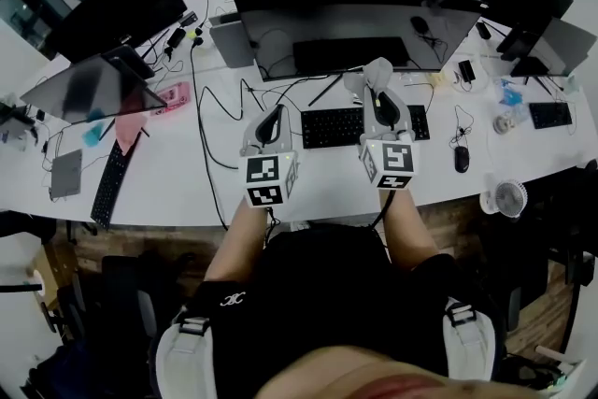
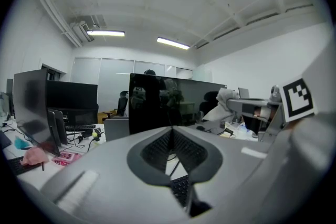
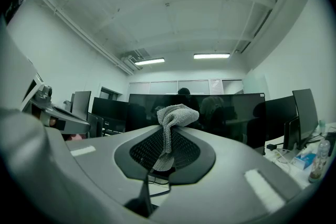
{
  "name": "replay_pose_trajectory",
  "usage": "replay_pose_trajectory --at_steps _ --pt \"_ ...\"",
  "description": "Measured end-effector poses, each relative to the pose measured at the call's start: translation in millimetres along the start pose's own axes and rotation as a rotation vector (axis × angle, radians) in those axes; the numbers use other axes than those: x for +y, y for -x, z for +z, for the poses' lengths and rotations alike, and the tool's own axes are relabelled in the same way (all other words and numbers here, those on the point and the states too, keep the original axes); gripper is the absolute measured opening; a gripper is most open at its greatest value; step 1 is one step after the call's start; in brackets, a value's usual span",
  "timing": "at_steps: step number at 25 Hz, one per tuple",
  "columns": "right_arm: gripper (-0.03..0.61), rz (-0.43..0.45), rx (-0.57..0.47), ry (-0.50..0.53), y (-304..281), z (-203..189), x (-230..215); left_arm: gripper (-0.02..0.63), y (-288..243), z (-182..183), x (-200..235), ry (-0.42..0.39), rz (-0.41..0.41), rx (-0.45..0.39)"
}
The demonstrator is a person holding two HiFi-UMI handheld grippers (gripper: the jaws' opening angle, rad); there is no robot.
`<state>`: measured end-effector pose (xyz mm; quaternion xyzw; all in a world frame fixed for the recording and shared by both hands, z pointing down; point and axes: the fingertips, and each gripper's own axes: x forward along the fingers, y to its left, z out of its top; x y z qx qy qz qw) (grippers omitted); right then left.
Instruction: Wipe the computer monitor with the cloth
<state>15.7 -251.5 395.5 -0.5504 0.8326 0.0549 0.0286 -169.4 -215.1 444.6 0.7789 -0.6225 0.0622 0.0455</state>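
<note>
Nearest the person, the left gripper hovers over the white table, its fingers pressed together on nothing. The right gripper's fingers pinch the grey cloth, bunched above their tips. Beyond the keyboard stands the dark monitor.

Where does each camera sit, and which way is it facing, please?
Head view: on the person's head, looking steeply down at the desk; forearms, left gripper and right gripper show.
Left gripper view: on the left gripper, looking along its shut fingers toward the monitor.
Right gripper view: on the right gripper, looking along fingers clamping the cloth, toward the monitor.
Shared: all three show the monitor.
</note>
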Motion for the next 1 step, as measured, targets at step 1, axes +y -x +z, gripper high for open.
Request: replay_pose_trajectory --at_steps 1 --pt "0.029 0.003 0.001 0.0 0.8 0.1 0.6 0.051 1.6 0.1 -0.4 0.001 0.002 0.0"
